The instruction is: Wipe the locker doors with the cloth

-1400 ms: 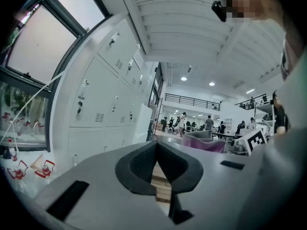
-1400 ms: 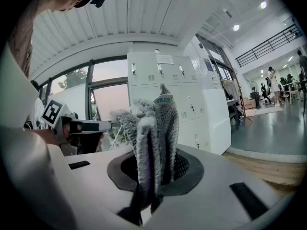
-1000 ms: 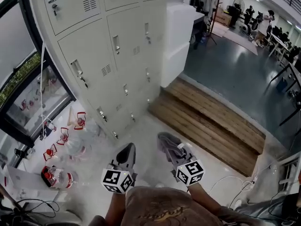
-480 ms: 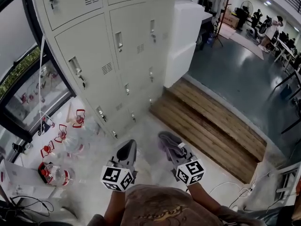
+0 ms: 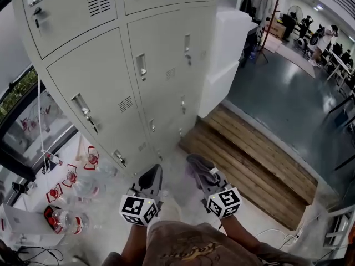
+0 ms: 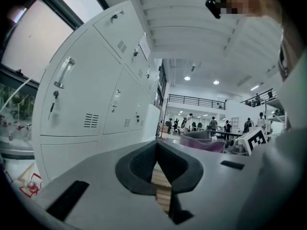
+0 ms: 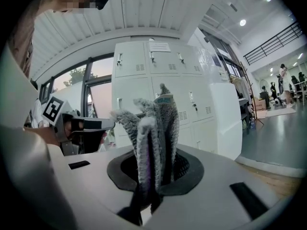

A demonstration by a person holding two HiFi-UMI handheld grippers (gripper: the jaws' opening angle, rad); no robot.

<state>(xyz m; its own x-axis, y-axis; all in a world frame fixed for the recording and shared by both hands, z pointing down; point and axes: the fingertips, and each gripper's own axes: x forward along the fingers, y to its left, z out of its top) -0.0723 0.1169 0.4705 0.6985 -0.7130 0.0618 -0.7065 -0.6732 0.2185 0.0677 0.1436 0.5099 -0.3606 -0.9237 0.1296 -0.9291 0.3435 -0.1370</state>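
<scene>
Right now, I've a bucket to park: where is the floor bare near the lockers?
Bare: the pale floor strip between the foot of the lockers and the wooden steps. Crowded: the left corner by the window, with water bottles and cables.

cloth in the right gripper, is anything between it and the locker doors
Nothing visible. The right gripper is shut on the cloth, and only bare floor lies between it and the locker doors. Bottles sit off to the left, a wooden step to the right.

No legible txt; paper sheet on lockers prob. printed, too small to read.
</scene>
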